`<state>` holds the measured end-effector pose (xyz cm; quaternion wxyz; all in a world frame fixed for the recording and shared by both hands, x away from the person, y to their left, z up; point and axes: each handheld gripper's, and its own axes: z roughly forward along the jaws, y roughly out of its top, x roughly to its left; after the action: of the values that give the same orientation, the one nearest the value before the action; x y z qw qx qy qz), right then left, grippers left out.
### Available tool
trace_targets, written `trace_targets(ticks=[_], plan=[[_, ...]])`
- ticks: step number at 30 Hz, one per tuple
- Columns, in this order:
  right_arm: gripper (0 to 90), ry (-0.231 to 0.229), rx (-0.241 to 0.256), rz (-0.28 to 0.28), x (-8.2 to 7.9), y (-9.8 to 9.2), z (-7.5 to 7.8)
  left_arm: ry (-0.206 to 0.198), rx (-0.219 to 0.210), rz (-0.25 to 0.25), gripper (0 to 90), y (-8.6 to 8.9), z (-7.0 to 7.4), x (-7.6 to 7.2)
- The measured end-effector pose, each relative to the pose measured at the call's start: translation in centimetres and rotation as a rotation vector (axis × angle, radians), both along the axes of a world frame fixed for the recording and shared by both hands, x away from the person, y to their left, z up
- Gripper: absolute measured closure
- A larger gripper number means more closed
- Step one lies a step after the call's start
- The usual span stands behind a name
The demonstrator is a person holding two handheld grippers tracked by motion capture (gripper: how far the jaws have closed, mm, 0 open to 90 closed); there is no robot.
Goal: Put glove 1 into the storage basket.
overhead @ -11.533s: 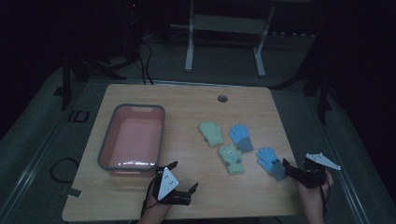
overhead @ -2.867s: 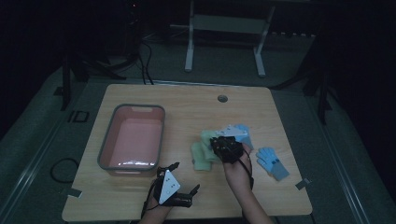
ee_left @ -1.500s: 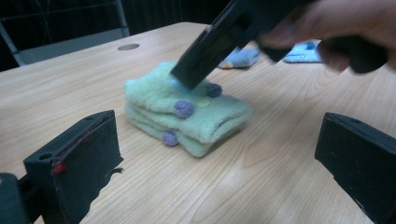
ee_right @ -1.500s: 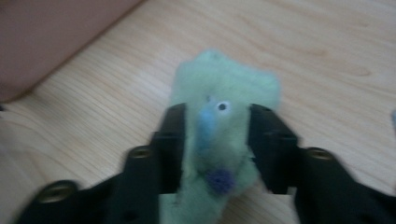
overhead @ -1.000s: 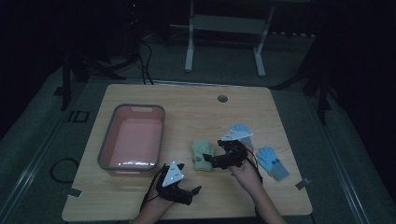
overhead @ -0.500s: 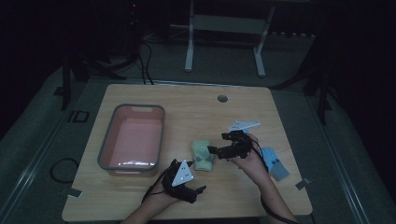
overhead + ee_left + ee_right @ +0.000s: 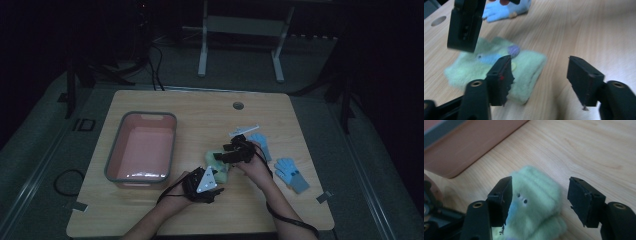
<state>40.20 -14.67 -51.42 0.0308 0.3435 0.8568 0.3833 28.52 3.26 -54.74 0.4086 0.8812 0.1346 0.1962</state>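
Green glove [image 7: 216, 166] lies flat on the tabletop [image 7: 200, 115], just right of the pink bin [image 7: 142, 150] and between the two tools — looks like a two-handed pickup is being set up, probably to move it into the bin. Right tool [image 7: 235, 150] sits at the glove's far side, jaws wide, empty; in the right gripper view the glove [image 7: 534, 202] sits centred in the gap between them, so it is lined up to pinch the thick fuzzy end but is not closed on it. Left tool [image 7: 202, 186] comes from the near side, jaws also wide and empty; in the left gripper view the glove [image 7: 496, 72] lies mostly under and behind its left jaw, with bare wood under the rest of the gap, so it is off-centre for a grip. The right tool's jaw [image 7: 465, 25] hangs over the glove's far part there. Glove orientation — long axis seems to run roughly from the left tool toward the right tool, near-to-far on the tabletop with a slight slant; which end is cuff and which is fingers I cannot tell, too blurred. Two blue gloves [image 7: 292, 175] lie to the right, well apart from the bin and untouched — likely queued for later.
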Motion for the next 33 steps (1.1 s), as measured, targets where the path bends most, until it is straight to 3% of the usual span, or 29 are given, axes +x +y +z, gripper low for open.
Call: trace_targets(ticks=[8, 15, 22, 27, 32, 33], plan=[[34.8, 0.097, -0.046, 0.020, 1.1, 1.3, -2.7, -0.023, 0.073, -0.022, 47.4, -0.2, -1.0, 0.6], [45.9, 0.154, -0.028, 0.030, 1.4, 0.9, -3.2, -0.106, 0.171, -0.021, 47.9, -1.2, -1.4, 0.3], [56.1, 0.182, -0.020, 0.037, 1.6, 0.9, -3.2, -0.155, 0.193, -0.009, 62.7, -1.4, -1.5, 1.0], [64.6, 0.182, -0.002, 0.020, 1.4, 0.8, -3.1, -0.117, 0.172, 0.010, 75.4, -1.2, -1.1, 1.6], [70.0, 0.184, 0.022, 0.011, 1.3, 0.6, -2.5, -0.066, 0.158, 0.031, 78.2, -1.2, -0.4, 1.8], [71.2, 0.196, 0.051, 0.007, 1.3, 0.3, -2.0, -0.053, 0.163, 0.035, 78.4, -1.1, 0.2, 1.9]])
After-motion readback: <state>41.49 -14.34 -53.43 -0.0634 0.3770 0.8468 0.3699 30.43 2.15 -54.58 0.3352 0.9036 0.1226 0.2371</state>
